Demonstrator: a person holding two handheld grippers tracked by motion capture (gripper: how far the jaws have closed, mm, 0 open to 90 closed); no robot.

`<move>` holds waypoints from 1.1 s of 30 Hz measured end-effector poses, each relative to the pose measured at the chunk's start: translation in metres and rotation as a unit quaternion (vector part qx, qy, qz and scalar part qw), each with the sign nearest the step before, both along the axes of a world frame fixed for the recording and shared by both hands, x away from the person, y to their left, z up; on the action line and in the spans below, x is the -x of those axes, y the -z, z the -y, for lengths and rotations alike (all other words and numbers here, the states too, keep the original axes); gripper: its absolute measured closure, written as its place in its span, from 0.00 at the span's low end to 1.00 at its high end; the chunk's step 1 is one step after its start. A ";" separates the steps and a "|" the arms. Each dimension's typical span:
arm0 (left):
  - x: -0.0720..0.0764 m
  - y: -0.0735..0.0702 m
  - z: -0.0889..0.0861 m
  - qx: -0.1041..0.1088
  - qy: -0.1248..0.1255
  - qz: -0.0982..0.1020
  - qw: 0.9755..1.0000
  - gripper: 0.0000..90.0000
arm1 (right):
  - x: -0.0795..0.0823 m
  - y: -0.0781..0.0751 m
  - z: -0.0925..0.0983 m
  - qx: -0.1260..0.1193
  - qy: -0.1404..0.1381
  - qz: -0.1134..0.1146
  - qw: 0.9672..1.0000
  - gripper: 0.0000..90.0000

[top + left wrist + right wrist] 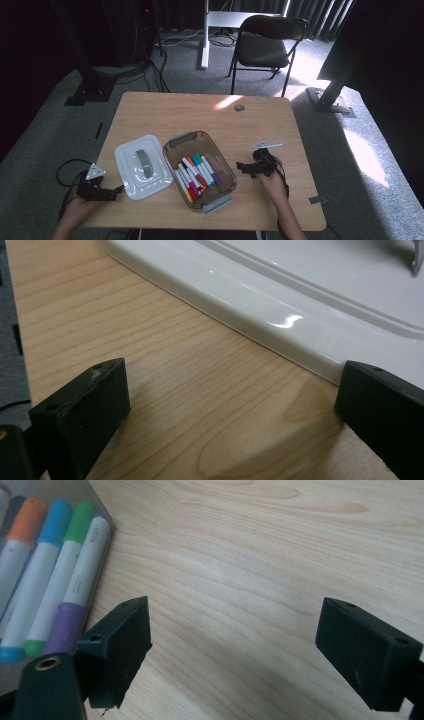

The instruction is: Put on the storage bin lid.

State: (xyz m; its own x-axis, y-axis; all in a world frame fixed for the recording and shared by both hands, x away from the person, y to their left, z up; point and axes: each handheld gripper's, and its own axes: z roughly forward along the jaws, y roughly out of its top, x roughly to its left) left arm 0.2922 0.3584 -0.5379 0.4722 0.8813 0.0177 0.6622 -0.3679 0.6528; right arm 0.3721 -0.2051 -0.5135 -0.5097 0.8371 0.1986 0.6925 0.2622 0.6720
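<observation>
Two grippers are held wide: the left gripper (119,189) beside the white lid (142,166), the right gripper (240,167) near the marker box (226,172).

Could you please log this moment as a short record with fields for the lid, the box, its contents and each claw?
lid: white lid, flat on the table, left of the box, apart from it
box: clear box, open, grey latches at both ends
contents: coloured markers lying side by side
left claw: left claw open, low at the lid's near-left rim, holding nothing
right claw: right claw open, over bare wood right of the box, holding nothing
</observation>
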 end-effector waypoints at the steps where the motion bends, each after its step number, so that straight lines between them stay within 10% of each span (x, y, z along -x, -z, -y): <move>1: 0.000 -0.005 -0.001 0.010 -0.008 -0.005 1.000 0.02 | 0.001 0.002 0.000 0.002 0.000 0.002 1.000 0.16; 7: 0.000 -0.018 -0.001 0.052 -0.023 -0.009 0.998 0.02 | 0.007 0.012 -0.003 0.009 -0.013 0.002 1.000 0.16; 33: -0.031 -0.051 0.080 0.047 -0.005 0.035 0.998 0.05 | 0.027 0.017 -0.016 0.022 -0.036 0.032 0.999 0.16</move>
